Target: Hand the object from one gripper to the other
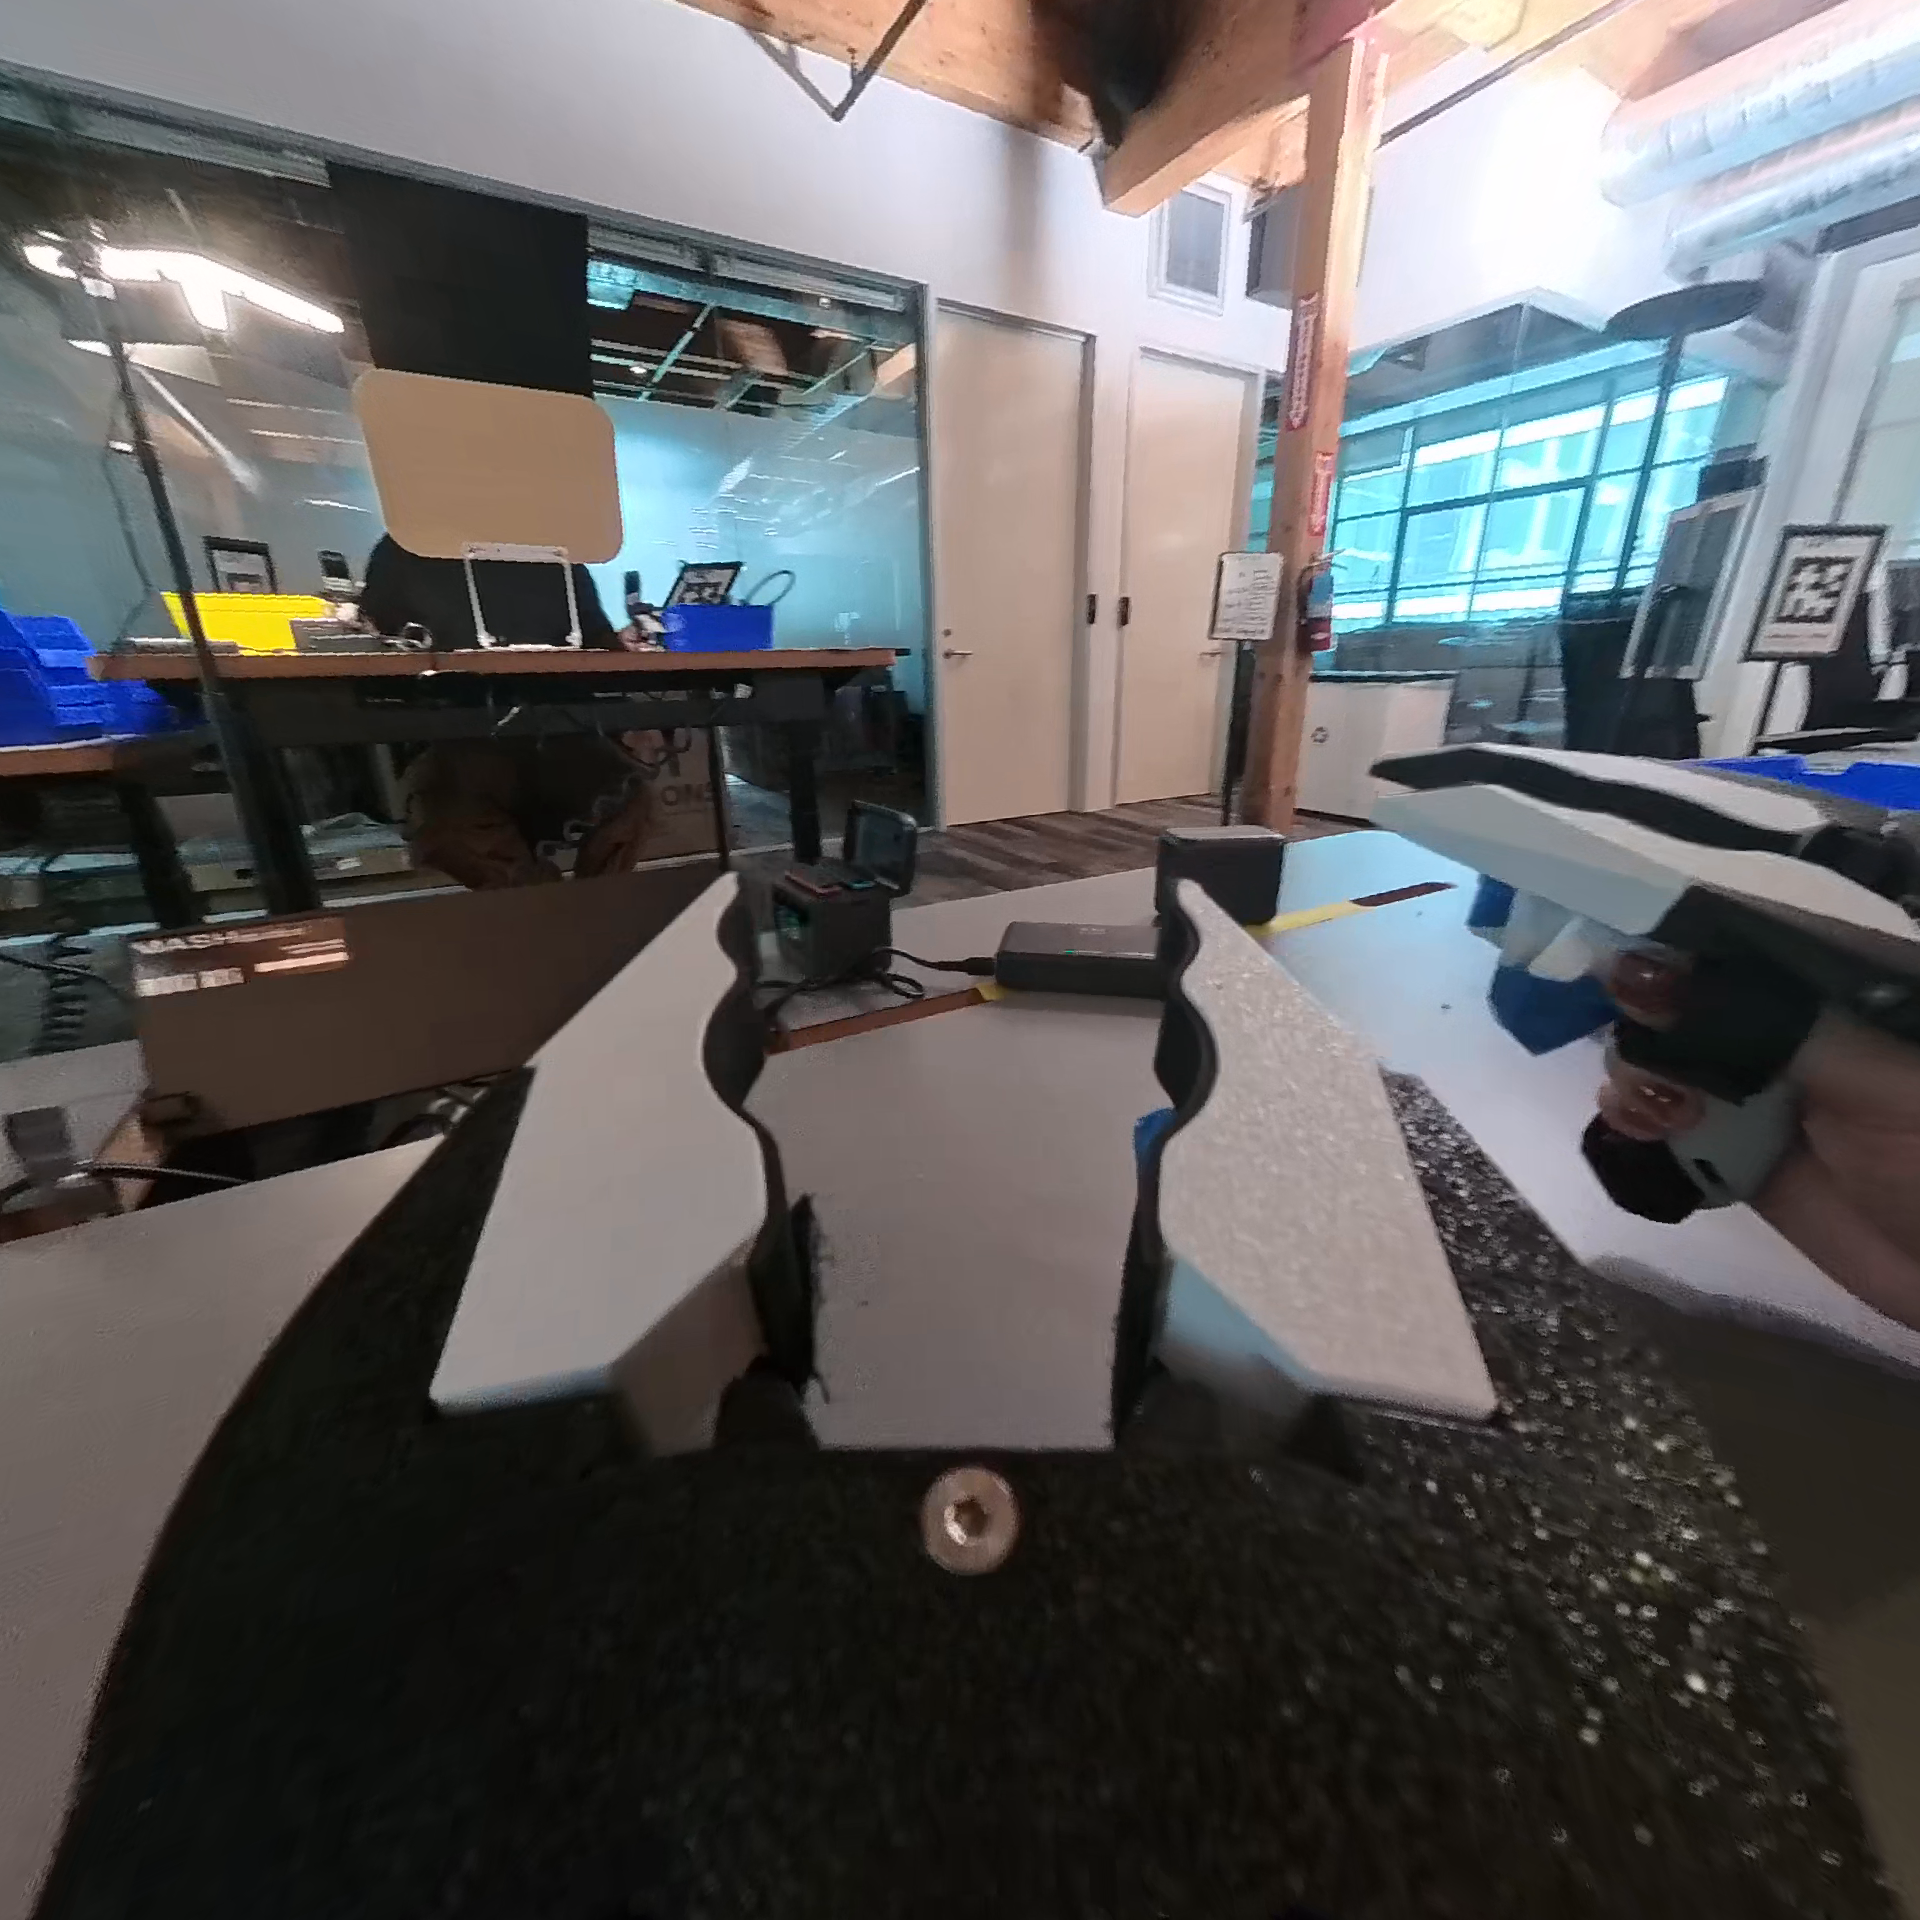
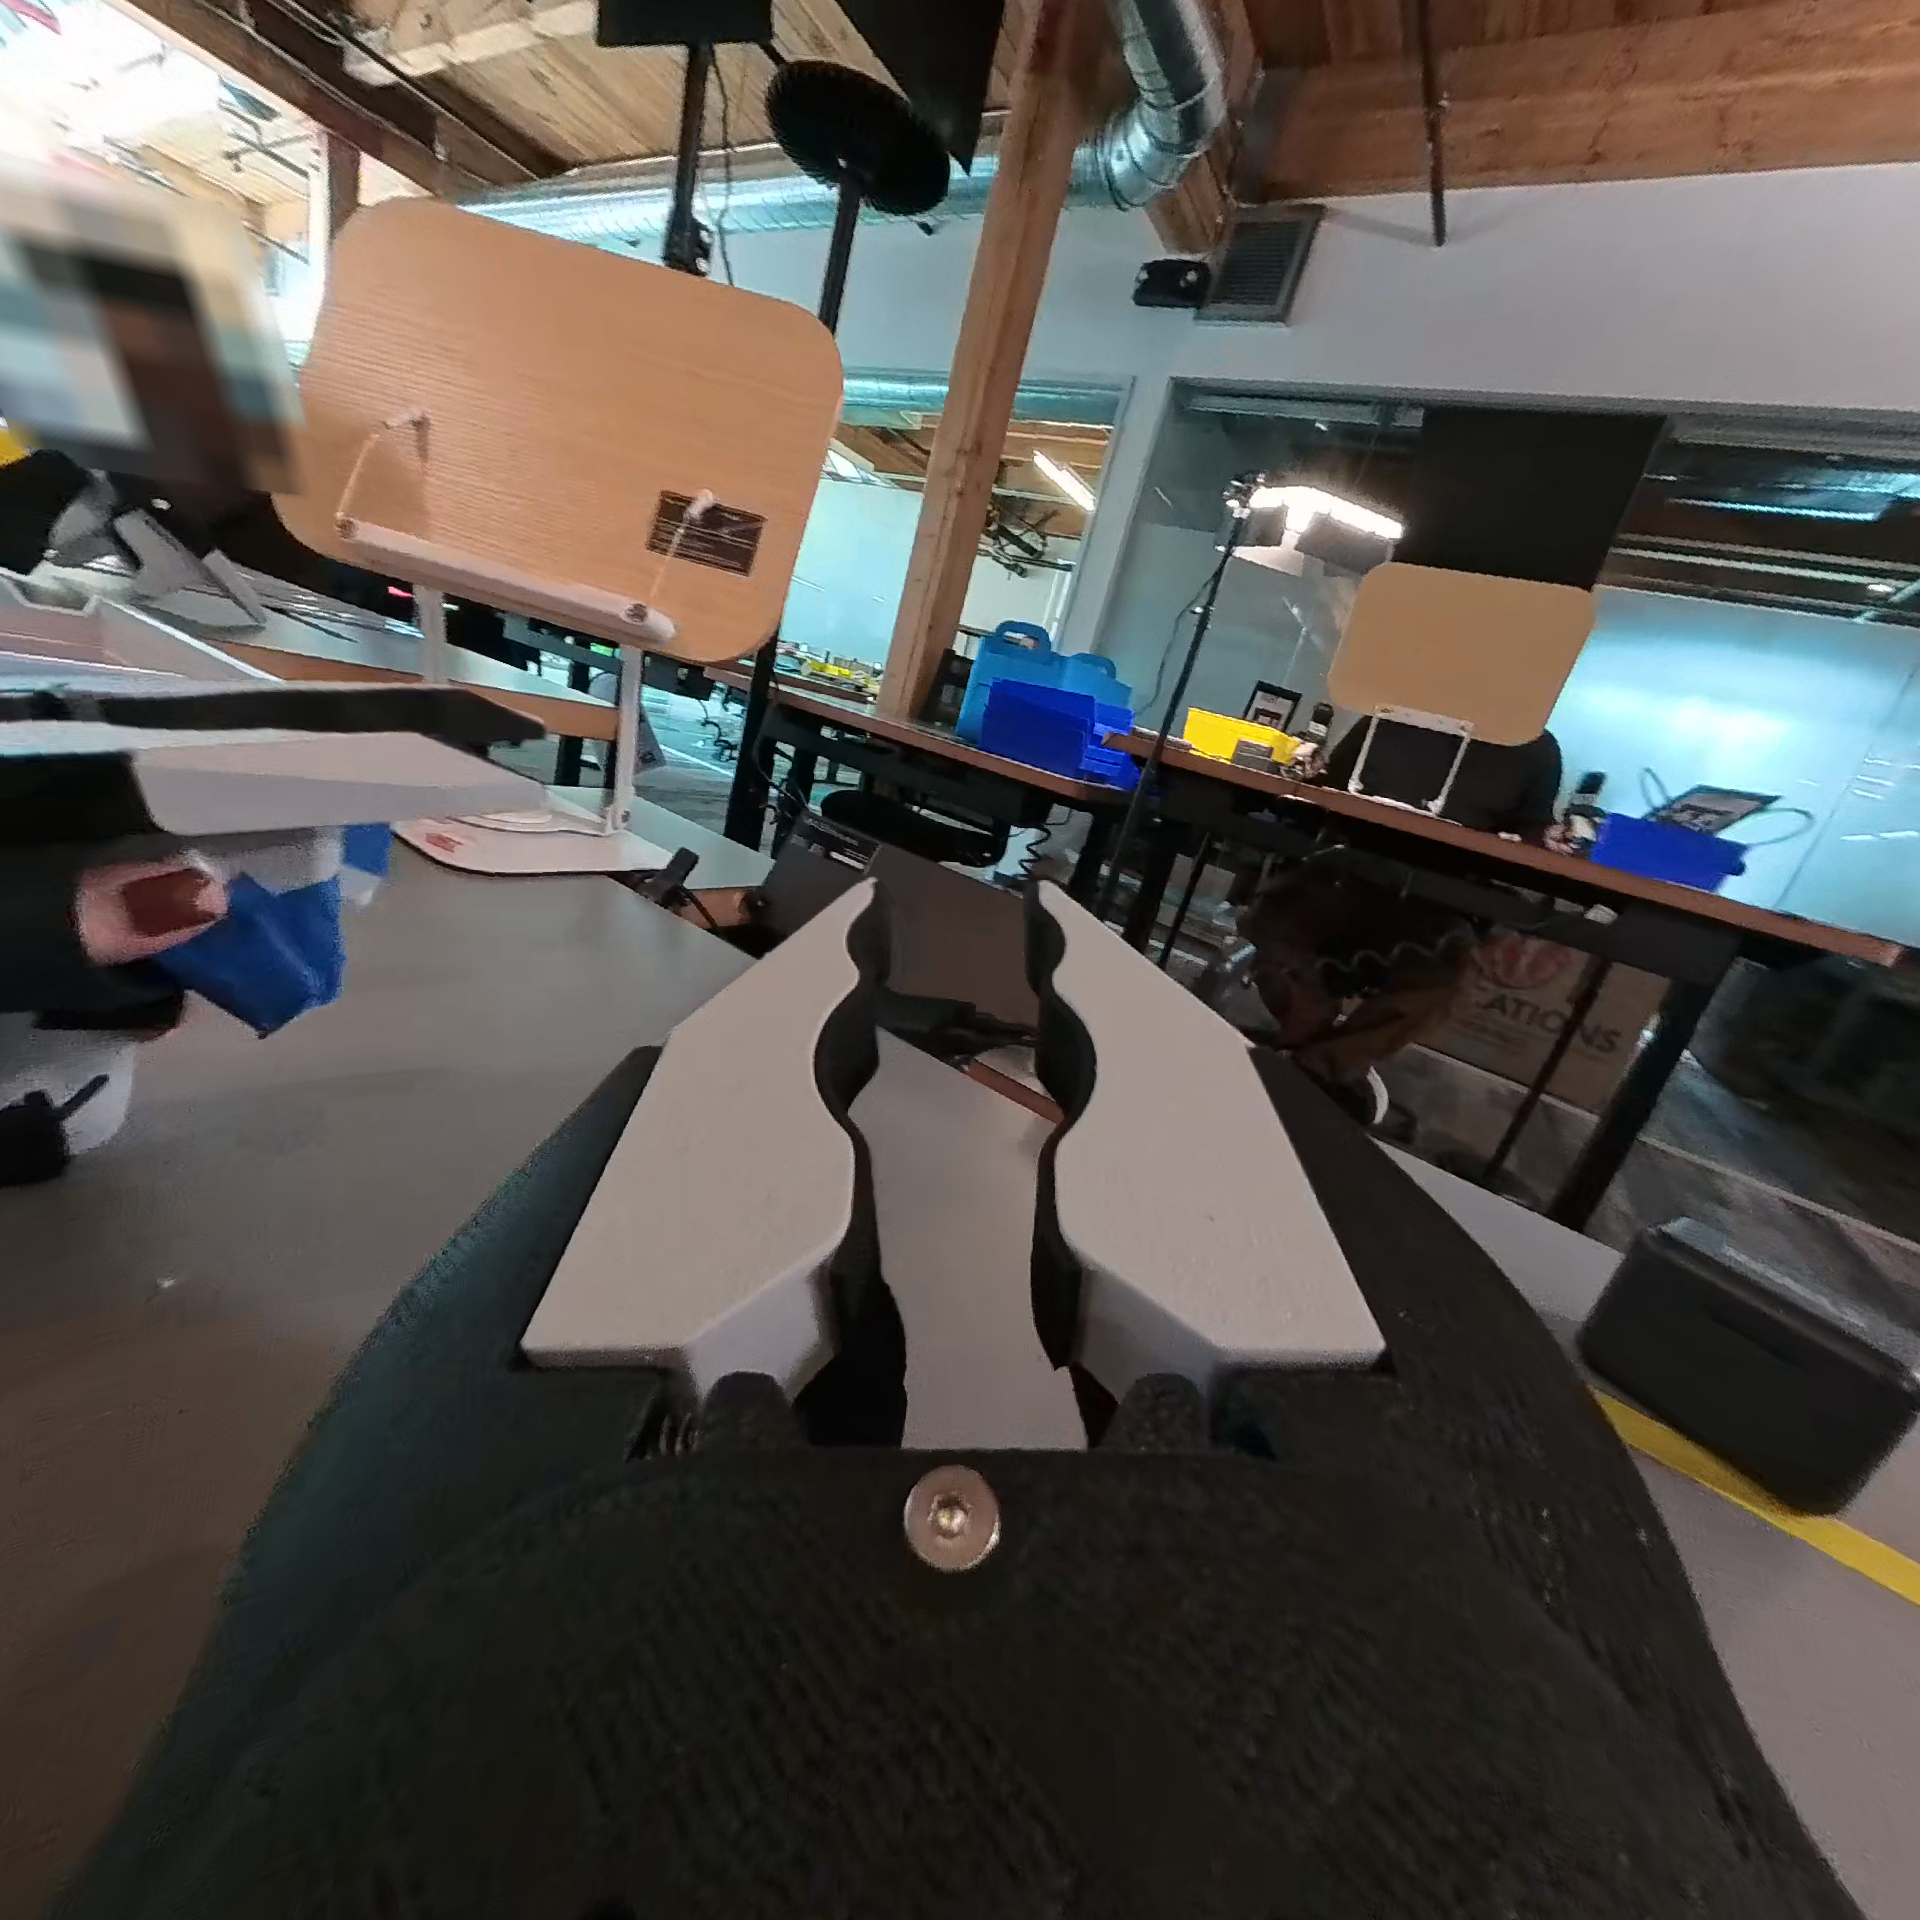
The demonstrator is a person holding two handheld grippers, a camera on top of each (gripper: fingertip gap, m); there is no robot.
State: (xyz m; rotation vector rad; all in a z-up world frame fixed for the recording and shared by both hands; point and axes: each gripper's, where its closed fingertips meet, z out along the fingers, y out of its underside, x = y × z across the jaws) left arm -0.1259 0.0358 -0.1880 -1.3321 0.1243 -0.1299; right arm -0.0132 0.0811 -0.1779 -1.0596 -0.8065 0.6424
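Observation:
My left gripper (image 1: 956, 914) is open wide with nothing between its grey fingers (image 1: 623, 1143), above the grey table (image 1: 966, 1164). My right gripper (image 2: 956, 904) is open more narrowly and is also empty. Each gripper shows in the other's view: the right one (image 1: 1538, 842) at the right, held by a hand (image 1: 1860, 1174), and the left one (image 2: 312, 753) at the left. A blue and white piece hangs under each, by the hand's fingers (image 1: 1538, 987) (image 2: 260, 956). I cannot tell whether it is part of the gripper. No separate object is held.
On the table's far side are a black power bank (image 1: 1081, 956), a black charger box (image 1: 831, 914) and yellow tape (image 1: 1309, 916). A black case (image 2: 1745, 1361) sits at the right. A wooden board on a white stand (image 2: 561, 436) is at the left. Desks with blue bins (image 2: 1039, 717) stand behind. Measured from the fingertips, the black case (image 2: 1745, 1361) is 30 centimetres or so from the right gripper and 40 centimetres from the left.

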